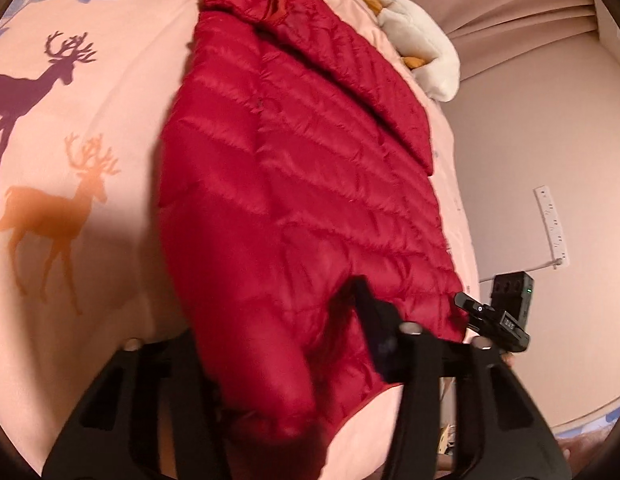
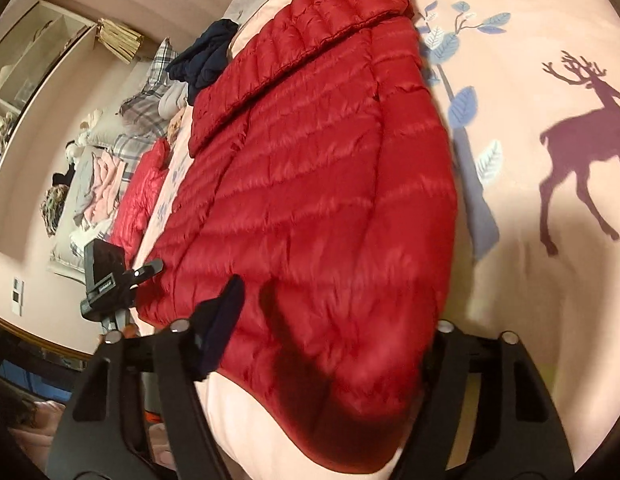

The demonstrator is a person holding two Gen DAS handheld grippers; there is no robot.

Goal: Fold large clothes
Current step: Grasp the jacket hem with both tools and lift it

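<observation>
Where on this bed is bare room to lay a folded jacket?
Bare sheet lies beside the red jacket, around the printed deer. Across the jacket, clothes crowd the floor beside the bed.

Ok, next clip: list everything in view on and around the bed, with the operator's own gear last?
down jacket: one, red, quilted, flat on the bed, hem nearest both cameras
bed cover: one, pink with deer and leaf prints, under the jacket
plush toy: one, white and mustard, at the bed's far edge
power strip: one, white, on the wall
dark garment: one, navy, beside the jacket's far end
clothes pile: several, pink, grey, plaid, red, on the side surface
shelves: one unit, white, far wall
left gripper: black, jacket hem between its fingers
right gripper: black, hem between its fingers
</observation>
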